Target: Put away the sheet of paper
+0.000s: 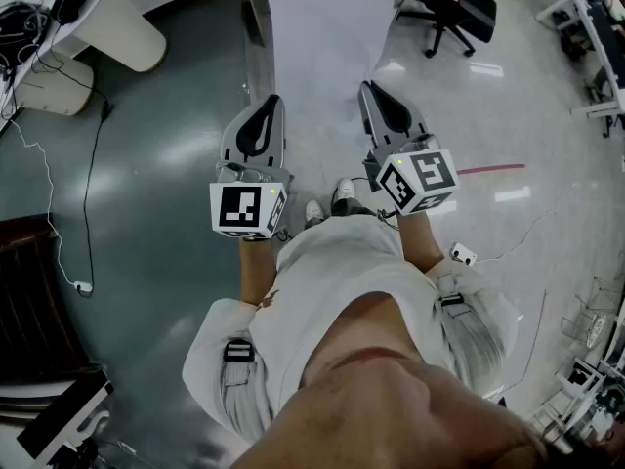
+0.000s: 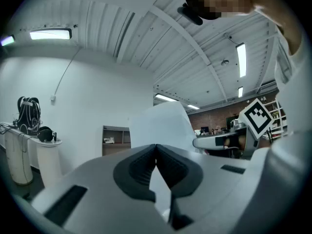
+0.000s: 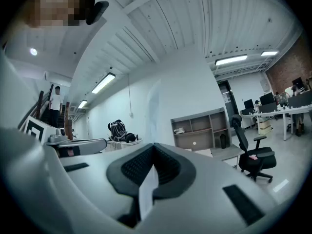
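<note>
A large white sheet of paper (image 1: 322, 52) is being held out in the air in front of a standing person, spreading away from the body above a grey floor (image 1: 166, 154). Its near edge is running between 2 hand-held grippers, which are pointing level and side by side. The left gripper (image 1: 269, 103) is pinching the sheet at its near left corner; in the left gripper view its dark ribbed jaws are meeting at the tips (image 2: 156, 147) with a sliver of paper (image 2: 160, 182) clamped between them and the rest rising beyond. The right gripper (image 1: 370, 88) is pinching the near right corner; in the right gripper view its jaws (image 3: 154, 147) are fully together on a thin white strip of the sheet (image 3: 147, 189), seen nearly edge-on. The person's shoes (image 1: 329, 203) are showing between the grippers. Farther off, a black office chair (image 3: 253, 155) is standing near a grey shelf unit (image 3: 200, 128), and a backpack (image 2: 28, 113) is resting on a white counter.
</note>
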The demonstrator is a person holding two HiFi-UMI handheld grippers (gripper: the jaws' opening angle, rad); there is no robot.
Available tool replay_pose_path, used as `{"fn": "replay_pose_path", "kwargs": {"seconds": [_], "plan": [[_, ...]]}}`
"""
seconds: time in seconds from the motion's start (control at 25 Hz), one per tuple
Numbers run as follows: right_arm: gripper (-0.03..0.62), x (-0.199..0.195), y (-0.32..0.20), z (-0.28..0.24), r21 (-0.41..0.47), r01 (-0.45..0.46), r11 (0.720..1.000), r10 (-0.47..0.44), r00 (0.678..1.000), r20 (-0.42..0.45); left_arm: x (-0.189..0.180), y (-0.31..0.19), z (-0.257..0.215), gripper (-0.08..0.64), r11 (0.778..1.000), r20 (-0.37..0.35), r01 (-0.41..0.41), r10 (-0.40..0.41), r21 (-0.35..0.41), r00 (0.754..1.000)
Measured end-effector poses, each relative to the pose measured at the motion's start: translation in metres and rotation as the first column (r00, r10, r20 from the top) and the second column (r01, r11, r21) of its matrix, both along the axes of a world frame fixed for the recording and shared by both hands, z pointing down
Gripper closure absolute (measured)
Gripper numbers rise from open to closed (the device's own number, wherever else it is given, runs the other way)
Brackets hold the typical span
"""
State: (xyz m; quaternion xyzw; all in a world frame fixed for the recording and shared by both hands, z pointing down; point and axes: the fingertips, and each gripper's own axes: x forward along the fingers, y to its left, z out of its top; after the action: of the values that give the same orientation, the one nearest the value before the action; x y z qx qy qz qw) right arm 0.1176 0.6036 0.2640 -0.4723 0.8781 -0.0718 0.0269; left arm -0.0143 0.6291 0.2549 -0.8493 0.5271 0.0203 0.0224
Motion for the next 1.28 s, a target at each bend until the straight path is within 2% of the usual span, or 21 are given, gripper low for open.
{"fn": "replay_pose_path", "kwargs": {"seconds": [0.44, 0.64, 1.0, 1.28], "plan": [[0.572, -0.024, 0.023, 0.01, -0.011, -0.022, 1.0, 0.021, 0.999, -0.024, -0.023, 0.019, 0.01, 0.538, 0.999, -0.002, -0.026, 0.026, -0.024, 1.0], [0.572, -0.022, 0.022, 0.016, -0.034, -0.04, 0.999, 0.039, 0.999, -0.034, -0.02, 0.015, 0.016, 0.538, 0.998, -0.005, -0.048, 0.048, -0.043, 0.999], [0.572, -0.022, -0.008, 0.023, -0.037, -0.028, 0.999, 0.027, 0.999, -0.027, -0.017, -0.01, 0.021, 0.538, 0.998, 0.006, -0.041, 0.041, -0.049, 0.999], [0.572, -0.016, -0.056, 0.026, -0.043, 0.001, 0.999, -0.001, 1.0, 0.004, -0.011, -0.053, 0.023, 0.538, 0.998, 0.031, -0.014, 0.016, -0.065, 0.999]]}}
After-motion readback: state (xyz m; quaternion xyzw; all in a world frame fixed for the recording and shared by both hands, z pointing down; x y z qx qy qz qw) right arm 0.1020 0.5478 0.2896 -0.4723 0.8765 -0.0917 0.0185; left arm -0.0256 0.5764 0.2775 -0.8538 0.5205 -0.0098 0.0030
